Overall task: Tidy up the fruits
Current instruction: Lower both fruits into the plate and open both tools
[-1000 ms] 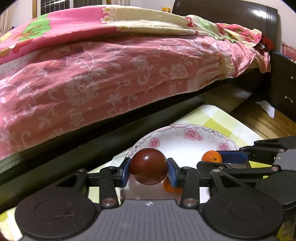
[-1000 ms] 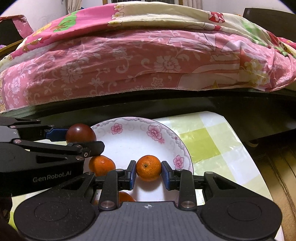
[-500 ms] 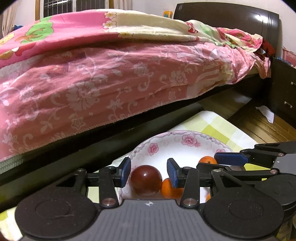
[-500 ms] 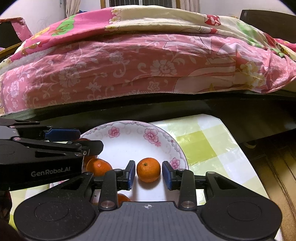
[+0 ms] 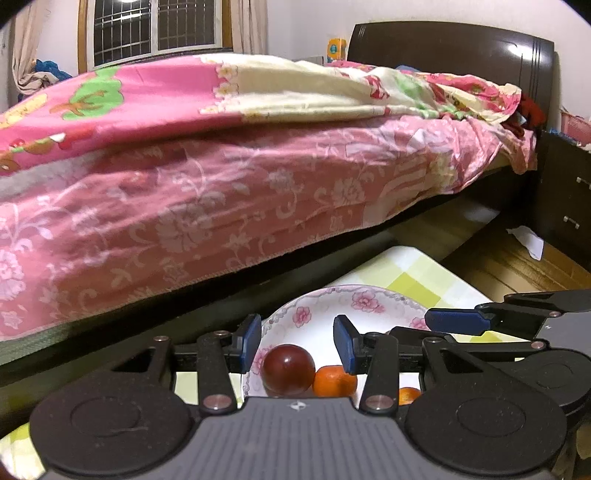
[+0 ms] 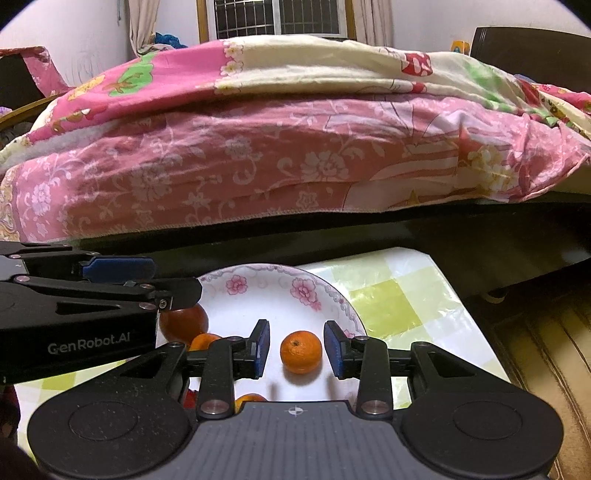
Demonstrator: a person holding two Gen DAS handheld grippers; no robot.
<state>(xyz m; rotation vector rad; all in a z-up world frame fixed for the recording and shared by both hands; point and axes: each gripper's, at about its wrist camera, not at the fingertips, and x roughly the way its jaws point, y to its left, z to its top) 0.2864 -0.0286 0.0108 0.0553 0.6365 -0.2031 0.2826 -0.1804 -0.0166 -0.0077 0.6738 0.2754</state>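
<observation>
Both claws wide open, holding nothing: I see left claw (image 5: pixel 297 341) above dark red fruit (image 5: pixel 288 369), right claw (image 6: pixel 296 349) straddling orange (image 6: pixel 301 351) on plate (image 6: pixel 332 295). Risk, I judge: round fruit rolls if my pads clip it while backing out; claws close together, may collide. Count: one red fruit, four oranges at most visible, one plate, on checked tablecloth (image 6: pixel 388 302).

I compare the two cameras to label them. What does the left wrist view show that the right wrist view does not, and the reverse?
Only the left wrist view shows the drawer cabinet and the white paper on the floor.

Only the right wrist view shows the lone orange between the open right gripper.

Both show the flowered plate, the dark red fruit, the bed quilt and the window.
</observation>
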